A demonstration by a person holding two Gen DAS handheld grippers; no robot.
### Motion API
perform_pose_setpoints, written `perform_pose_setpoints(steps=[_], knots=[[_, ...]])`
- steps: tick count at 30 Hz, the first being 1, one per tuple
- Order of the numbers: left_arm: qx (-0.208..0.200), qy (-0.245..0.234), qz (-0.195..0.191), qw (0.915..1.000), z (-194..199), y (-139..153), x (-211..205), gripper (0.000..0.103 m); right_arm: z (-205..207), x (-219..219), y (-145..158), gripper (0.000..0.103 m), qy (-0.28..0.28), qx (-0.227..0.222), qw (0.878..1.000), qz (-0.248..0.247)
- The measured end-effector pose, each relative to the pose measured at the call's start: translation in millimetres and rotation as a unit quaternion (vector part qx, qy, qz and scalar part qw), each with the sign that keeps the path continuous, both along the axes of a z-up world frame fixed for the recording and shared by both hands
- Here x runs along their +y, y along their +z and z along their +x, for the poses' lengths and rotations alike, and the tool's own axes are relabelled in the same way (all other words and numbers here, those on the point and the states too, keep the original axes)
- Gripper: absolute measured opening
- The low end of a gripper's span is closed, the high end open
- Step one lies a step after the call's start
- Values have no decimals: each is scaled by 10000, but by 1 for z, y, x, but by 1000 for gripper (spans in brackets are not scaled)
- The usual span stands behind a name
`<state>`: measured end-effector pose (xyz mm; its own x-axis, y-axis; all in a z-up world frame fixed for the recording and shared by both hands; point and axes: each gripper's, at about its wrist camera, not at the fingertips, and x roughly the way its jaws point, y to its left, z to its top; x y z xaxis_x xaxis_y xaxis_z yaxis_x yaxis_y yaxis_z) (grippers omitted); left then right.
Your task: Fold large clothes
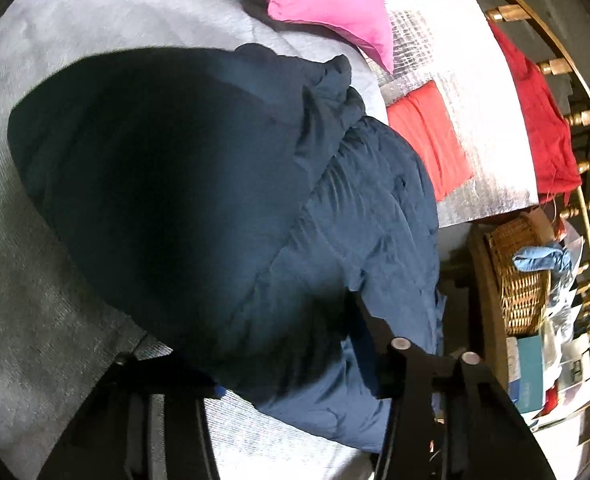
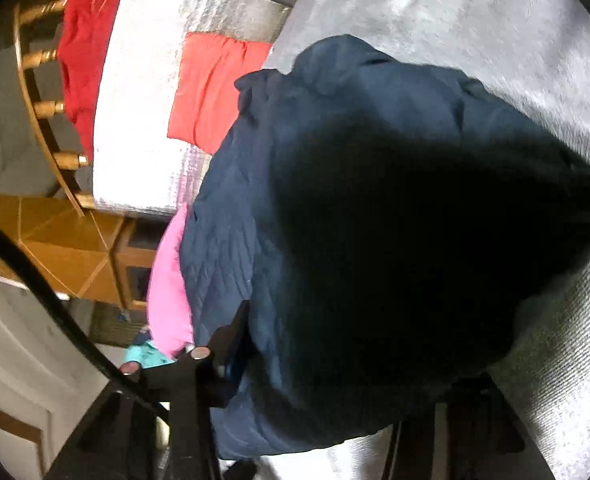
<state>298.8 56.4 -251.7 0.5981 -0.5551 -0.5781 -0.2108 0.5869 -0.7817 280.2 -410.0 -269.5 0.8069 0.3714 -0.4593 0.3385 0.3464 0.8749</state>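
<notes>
In the middle of both views, a big dark blue garment (image 1: pixel 223 184) hangs bunched over a grey bed (image 1: pixel 55 280), most likely lifted so it can be folded. The left claw (image 1: pixel 359 320) and the right claw (image 2: pixel 231 344) each look to be pinching its cloth, but the tips are hidden, so I cannot tell for sure. A pink cloth (image 1: pixel 327 8) and a red cloth (image 1: pixel 431 140) lie close by at the upper right of the left view, and could get in the way.

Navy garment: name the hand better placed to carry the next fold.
Left, probably. The navy garment drapes over both grippers alike, but the left gripper has open grey bedding beside it; the right crowds the pink cloth.
</notes>
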Motion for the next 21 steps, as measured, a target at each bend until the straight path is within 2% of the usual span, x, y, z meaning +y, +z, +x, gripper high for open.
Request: perform_pose_setpoints(steps=[3, 7, 15, 21], knots=[[-61, -5, 56, 10000, -5, 3, 1, 40, -5, 1, 8, 36, 51, -36, 9995, -294], [-131, -27, 152, 9998, -12, 7, 3, 35, -12, 6, 20, 33, 118, -69, 9975, -687], [-164, -165, 340, 9991, -30, 14, 6, 34, -29, 11, 28, 33, 236, -50, 9971, -715], [-263, -274, 634, 9973, -50, 20, 7, 34, -43, 19, 31, 33, 270, -26, 9967, -761]])
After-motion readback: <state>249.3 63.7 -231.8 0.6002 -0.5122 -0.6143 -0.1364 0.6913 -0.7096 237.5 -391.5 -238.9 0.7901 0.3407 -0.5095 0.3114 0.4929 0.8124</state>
